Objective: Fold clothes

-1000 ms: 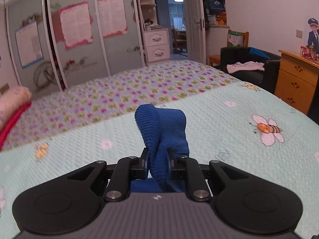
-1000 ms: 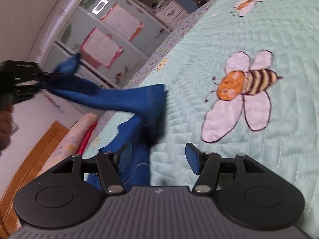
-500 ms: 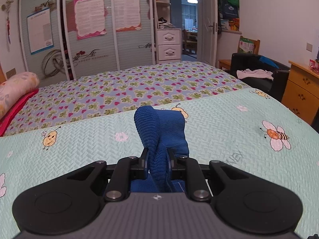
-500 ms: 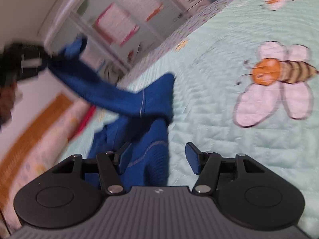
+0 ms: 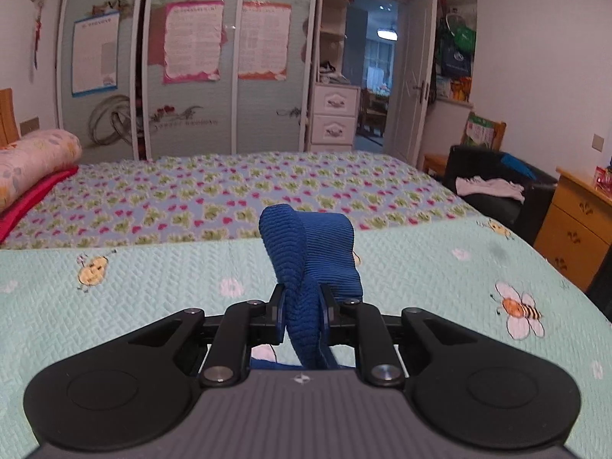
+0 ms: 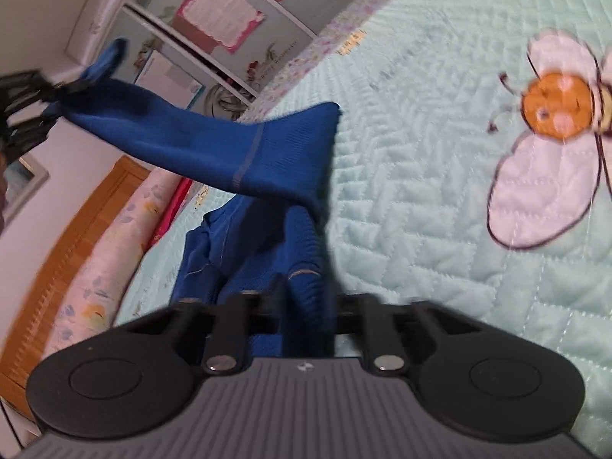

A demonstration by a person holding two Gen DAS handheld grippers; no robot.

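- Gripping of the blue ribbed garment (image 5: 306,267) is seen at the left gripper (image 5: 302,317): jaws are narrow, both pads pressed on a bunched fold of fabric that stands up betw. them and flops over fwd.
- At the right gripper (image 6: 306,306), jaws are closing on another part of the same garment; a ribbed strip is seen betw. the fingers, w/ little gap left. View is blurred, so exact pad contact is hard to tell.
- From the right wrist view, the garment is stretched from the right gripper up to the left gripper at upper left; a sleeve-like span is held in the air, the rest is heaped on the mint quilt (image 6: 440,191) just beside the fingers.
- A bee patch (image 6: 554,145) is sewn on the quilt, right of the garment, apart from it.
- Beyond the mint quilt, a floral bedspread (image 5: 229,191) is laid across the bed.
- A pink bolster pillow (image 5: 34,157) is placed at far left.
- Wardrobe doors (image 5: 191,57) w/ posters are seen at the back wall; a wooden dresser (image 5: 573,222) is at far right.
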